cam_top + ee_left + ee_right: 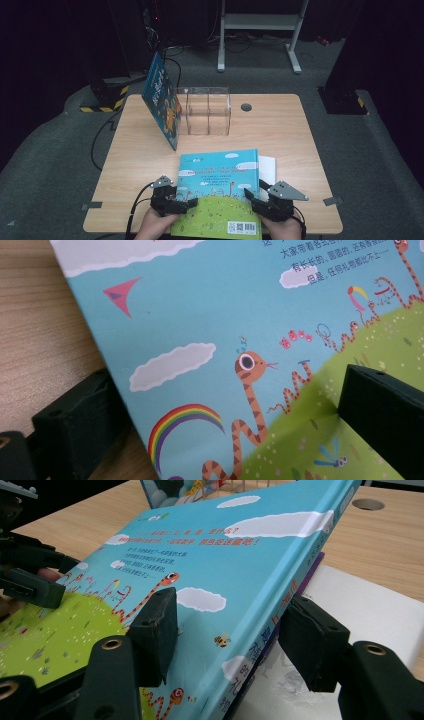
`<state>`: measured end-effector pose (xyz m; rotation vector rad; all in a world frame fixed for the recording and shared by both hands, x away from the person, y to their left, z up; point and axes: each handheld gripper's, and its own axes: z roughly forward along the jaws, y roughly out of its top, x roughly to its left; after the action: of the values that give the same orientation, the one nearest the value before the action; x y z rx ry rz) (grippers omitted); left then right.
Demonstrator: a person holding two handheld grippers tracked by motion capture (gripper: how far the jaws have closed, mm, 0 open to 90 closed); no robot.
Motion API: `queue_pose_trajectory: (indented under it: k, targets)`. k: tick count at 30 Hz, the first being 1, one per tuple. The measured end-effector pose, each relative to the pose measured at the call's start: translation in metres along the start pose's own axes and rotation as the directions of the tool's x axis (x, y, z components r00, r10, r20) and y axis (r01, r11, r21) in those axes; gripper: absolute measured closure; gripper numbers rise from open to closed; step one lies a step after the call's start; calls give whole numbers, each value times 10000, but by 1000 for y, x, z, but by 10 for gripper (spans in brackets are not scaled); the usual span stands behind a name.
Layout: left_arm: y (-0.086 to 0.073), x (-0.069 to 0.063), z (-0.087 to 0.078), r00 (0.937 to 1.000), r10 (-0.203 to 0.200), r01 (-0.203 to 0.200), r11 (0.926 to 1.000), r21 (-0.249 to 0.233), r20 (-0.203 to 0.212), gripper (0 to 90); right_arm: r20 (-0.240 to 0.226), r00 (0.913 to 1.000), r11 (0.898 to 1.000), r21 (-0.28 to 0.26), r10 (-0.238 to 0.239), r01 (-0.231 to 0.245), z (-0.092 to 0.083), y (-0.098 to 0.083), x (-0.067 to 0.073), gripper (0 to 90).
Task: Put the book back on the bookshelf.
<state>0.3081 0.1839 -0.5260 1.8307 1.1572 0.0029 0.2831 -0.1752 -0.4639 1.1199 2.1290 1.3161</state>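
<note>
The big flat hardcover picture book with the sky-blue and grass-green back cover (220, 192) is lying at the near edge of the light wooden tabletop (295, 135), partly stacked over a white-paged thing (267, 170) that pokes out on its right side.

It's being pinched from both sides. The left tool (186, 204) is clamped onto the left edge, one jaw on top of the cover and the other underneath, as seen in the left gripper view (220, 365). The right tool (256, 197) is closed over the spine side, one pad pressed on the cover (200, 580) and the other tucked under the spine, and that side looks tilted up off the white sheet below.

Handling-wise, it should be treated as a stiff board: no sag to be expected, fairly hefty for a thin thing. The cover looks glossy, so slipping is probably the real risk, especially if it gets tipped upright. The grip is best kept deep on both edges, well past the corner, and the weight shared evenly.

Further back, a clear plastic divided rack (208, 111) can be seen with another blue picture book (162, 97) leaning against its left side, well apart from the held one.
</note>
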Motion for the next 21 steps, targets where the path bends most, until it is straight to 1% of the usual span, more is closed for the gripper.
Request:
queue_pose_trajectory:
  k: [2, 4, 5, 6, 7, 8, 9, 11, 13, 15, 17, 18, 21]
  targets:
    - [3, -2, -1, 10000, -48, 48, 10000, 29, -73, 22, -10, 10000, 10000, -7, 26, -26, 0, 1, 0, 412]
    - [5, -6, -6, 9998, -65, 63, 10000, -72, -173, 33, -59, 10000, 10000, 9, 48, -48, -1, 3, 0, 414]
    - [6, -6, -9, 9998, -65, 62, 9999, -128, -199, 45, -78, 10000, 10000, -62, 13, -13, -2, 5, 1, 430]
    - [7, -6, -12, 9998, -59, 55, 9996, -282, -169, 59, -161, 9997, 9996, -248, 164, -168, -4, 6, 0, 474]
    - [7, -7, -16, 9998, -110, 102, 9989, -455, -170, 82, -346, 9985, 9982, -419, 423, -438, -7, 8, -2, 504]
    - [8, -8, -19, 9998, -81, 71, 9984, -563, -193, 103, -421, 9981, 9976, -496, 455, -476, -8, 10, -2, 511]
    - [8, -9, -22, 9995, -130, 112, 9979, -632, -283, 111, -413, 9983, 9972, -601, 410, -434, -9, 13, -1, 519]
    - [9, -10, -27, 9991, -273, 244, 9961, -851, -331, 139, -475, 9975, 9958, -735, 519, -553, -10, 17, 1, 540]
    - [10, -12, -33, 9989, -261, 220, 9940, -1067, -378, 170, -498, 9973, 9945, -867, 541, -583, -12, 21, 2, 555]
    - [11, -14, -40, 9987, -279, 217, 9901, -1389, -428, 200, -524, 9974, 9931, -1038, 493, -546, -15, 27, 4, 565]
    - [13, -17, -45, 9987, -147, 62, 9854, -1704, -487, 227, -680, 9961, 9899, -1266, 556, -639, -18, 32, 6, 584]
    - [13, -18, -47, 9985, -107, 3, 9814, -1917, -529, 234, -794, 9953, 9871, -1453, 555, -667, -20, 35, 6, 592]
    - [16, -22, -55, 9977, -37, -123, 9716, -2363, -673, 278, -770, 9960, 9819, -1800, 450, -583, -23, 45, 10, 602]
